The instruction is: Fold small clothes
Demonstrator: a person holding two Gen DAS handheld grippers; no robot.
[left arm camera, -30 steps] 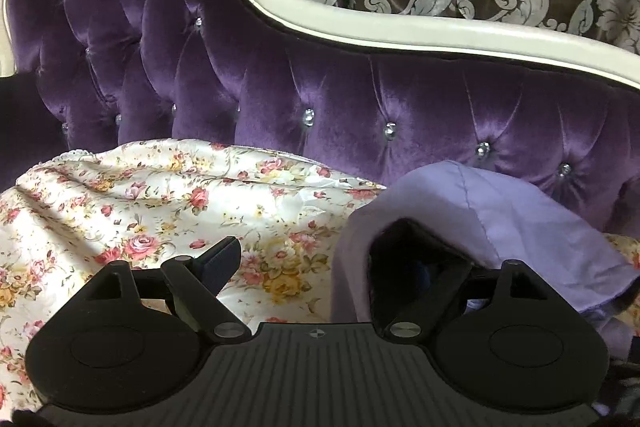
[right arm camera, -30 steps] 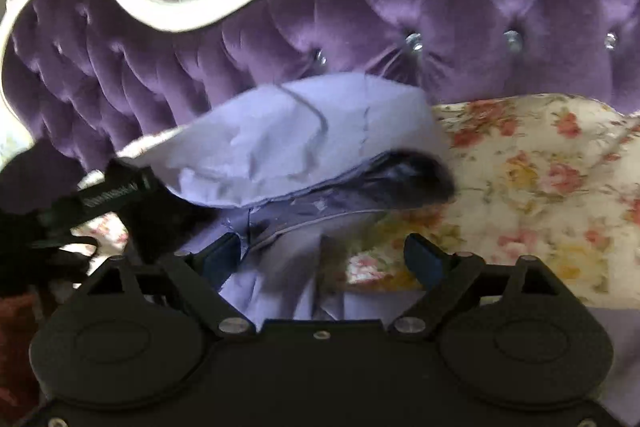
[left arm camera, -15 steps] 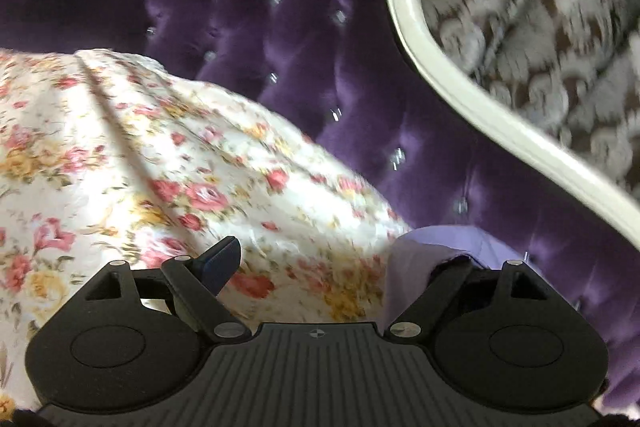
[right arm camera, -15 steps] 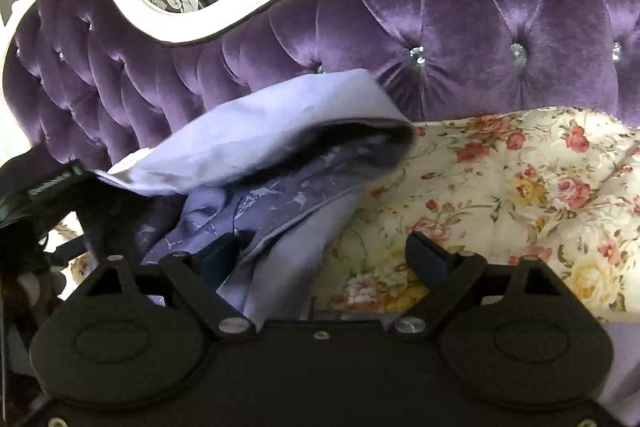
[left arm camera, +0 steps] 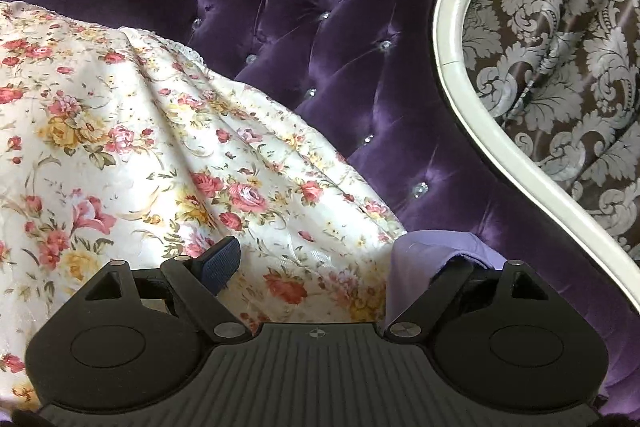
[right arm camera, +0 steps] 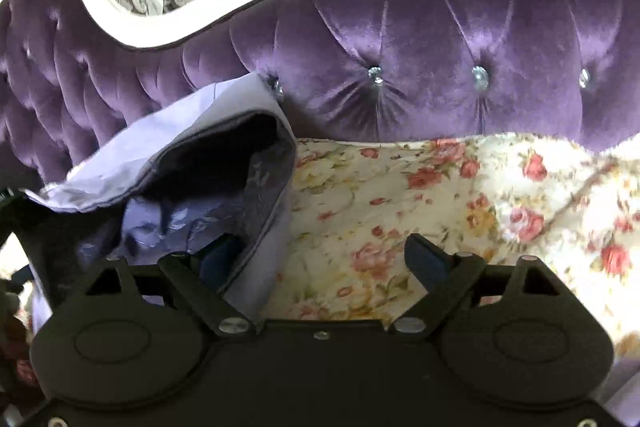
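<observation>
Left gripper (left arm camera: 340, 263): your jaws stand wide apart. The blue pad (left arm camera: 220, 261) of the left-hand finger hangs bare over the floral cloth; the other finger is covered by a lilac fold, so you cannot see its pad.
Right gripper (right arm camera: 326, 255): your jaws are spread wide here too. The left-hand finger sits tucked behind a hanging edge of the garment, while the right-hand finger's pad (right arm camera: 426, 259) shows free above the flowers. Neither pair is closed on cloth.
Lilac garment (right arm camera: 172, 155): it lies bunched at the left of your right wrist view, puffed up with a dark hollow under its upper layer, a darker patterned lining showing inside. In the left wrist view only a corner (left arm camera: 424, 251) of it shows, by the right-hand finger.
Floral cloth (left arm camera: 132, 155): cream with pink and yellow roses, wrinkled, spread over the seat under the garment.
Sofa back (right arm camera: 420, 39): tufted purple velvet with crystal buttons, rising right behind the garment; the garment's top edge touches it.
Frame (left arm camera: 456, 27): cream curved trim along the sofa's top.
Curtain (left arm camera: 560, 47): brown with silver damask leaves, behind the sofa.
</observation>
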